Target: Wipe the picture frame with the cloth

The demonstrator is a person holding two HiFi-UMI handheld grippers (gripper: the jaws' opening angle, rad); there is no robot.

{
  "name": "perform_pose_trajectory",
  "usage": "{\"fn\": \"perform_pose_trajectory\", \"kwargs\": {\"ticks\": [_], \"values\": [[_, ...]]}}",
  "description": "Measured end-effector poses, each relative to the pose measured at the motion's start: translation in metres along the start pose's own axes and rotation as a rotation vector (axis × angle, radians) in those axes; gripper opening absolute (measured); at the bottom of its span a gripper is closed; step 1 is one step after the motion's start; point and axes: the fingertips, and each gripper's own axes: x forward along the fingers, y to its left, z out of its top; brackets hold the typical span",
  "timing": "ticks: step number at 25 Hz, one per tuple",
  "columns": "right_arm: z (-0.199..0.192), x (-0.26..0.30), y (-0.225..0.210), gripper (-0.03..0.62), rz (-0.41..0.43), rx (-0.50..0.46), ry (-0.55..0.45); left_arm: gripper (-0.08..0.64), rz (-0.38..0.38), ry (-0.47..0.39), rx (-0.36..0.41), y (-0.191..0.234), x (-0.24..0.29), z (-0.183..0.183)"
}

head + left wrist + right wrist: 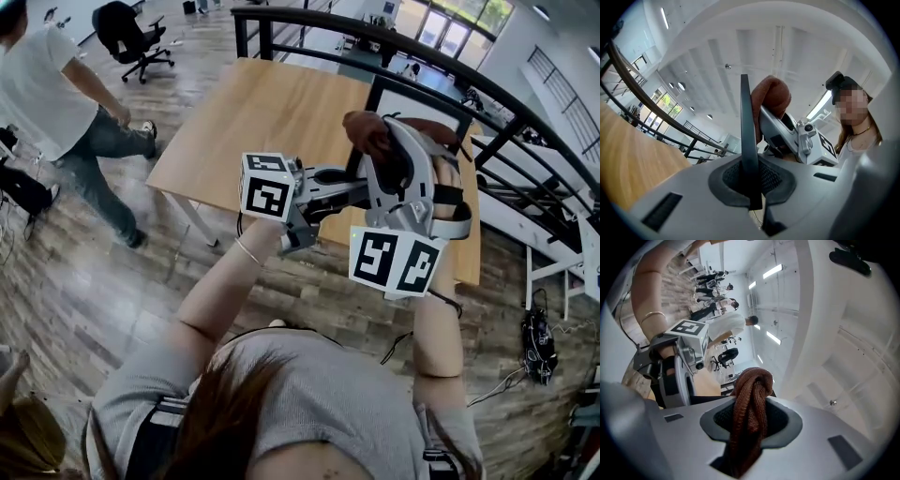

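In the left gripper view, the left tool (751, 185) is clenched on the picture frame (745, 126). The frame is seen edge-on as a thin dark strip that rises from between the jaws toward twelve o'clock. The brown cloth (771, 96) is seen at one o'clock of the frame's top, right beside its far face; whether contact is made cannot be told. The right tool (768, 117) that carries the cloth is seen reaching in from four o'clock. The wooden counter (628, 154) is seen at nine o'clock, with a dark railing (647, 101) beyond it.

In the right gripper view, the right tool is closed on the cloth, which is pinched as a folded, ribbed bundle and sticks out past the jaws toward twelve o'clock. The left tool's marker cube (689, 329) is seen at ten o'clock.

In the head view, both tools are held up together near the centre of the picture, above the counter's near edge, the left one at nine o'clock of the right one. The cloth is seen at the right tool's tip, toward twelve o'clock. A bystander (56, 94) is seen on the wooden floor (103, 281) at ten o'clock and an office chair (131, 37) at eleven o'clock.
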Motion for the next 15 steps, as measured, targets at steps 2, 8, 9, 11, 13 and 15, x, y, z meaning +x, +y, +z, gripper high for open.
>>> {"fn": "perform_pose_trajectory", "kwargs": {"ticks": [2,8,9,11,13,15], "values": [[0.0,-0.003,0.005,0.133,0.021,0.02,0.001,0.016,0.001,-0.006,-0.007,0.0,0.0,0.001],[0.006,-0.013,0.028,0.133,0.109,0.025,-0.012,0.016,0.016,-0.036,-0.017,0.0,-0.001,0.006],[0.008,-0.015,0.032,0.133,0.119,0.031,-0.019,0.015,0.018,-0.043,-0.018,0.0,-0.003,0.007],[0.012,-0.019,0.036,0.133,0.126,0.061,-0.039,0.015,0.019,-0.058,-0.026,-0.001,-0.006,0.009],[0.018,-0.022,0.04,0.133,0.128,0.098,-0.056,0.016,0.03,-0.066,-0.026,-0.001,-0.013,0.011],[0.025,-0.023,0.047,0.133,0.135,0.119,-0.071,0.015,0.049,-0.074,-0.02,0.002,-0.024,0.015]]}}
